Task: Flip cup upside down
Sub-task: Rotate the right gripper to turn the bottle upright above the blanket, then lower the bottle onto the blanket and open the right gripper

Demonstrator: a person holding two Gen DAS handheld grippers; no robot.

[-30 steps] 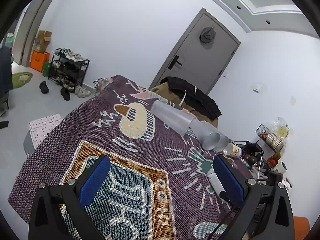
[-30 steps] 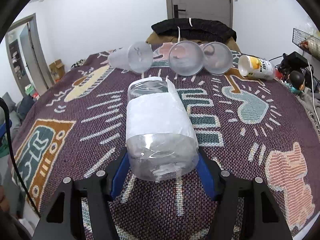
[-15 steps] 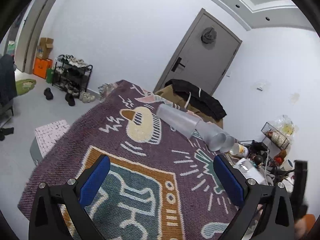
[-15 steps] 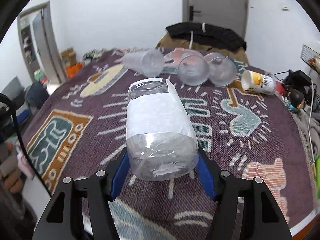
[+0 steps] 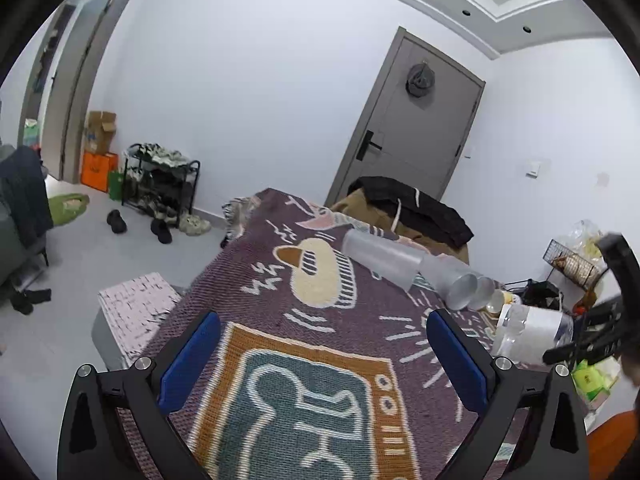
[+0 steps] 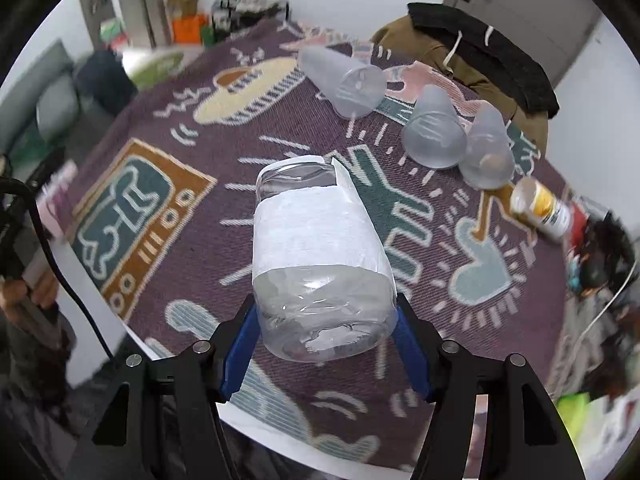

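Observation:
My right gripper [image 6: 326, 354] is shut on a clear plastic cup with a white paper band [image 6: 316, 256], gripped near its base. The cup is held in the air above the patterned blanket [image 6: 168, 220], its open mouth pointing away from the camera. The same cup [image 5: 532, 334] and the right gripper holding it show at the right edge of the left wrist view. My left gripper [image 5: 324, 360] is open and empty above the near part of the blanket [image 5: 304, 380].
Three frosted plastic cups [image 6: 344, 78] [image 6: 434, 136] [image 6: 488, 152] lie on their sides across the far part of the blanket, beside a yellow-labelled bottle [image 6: 540, 208]. A dark jacket [image 6: 480, 52] lies at the far end. A wire basket [image 5: 572, 264] and clutter stand on the right.
My right gripper has lifted the banded cup higher and tilted, so the blanket looks farther below. My left gripper has pulled back; the cup and right gripper now show at its right edge.

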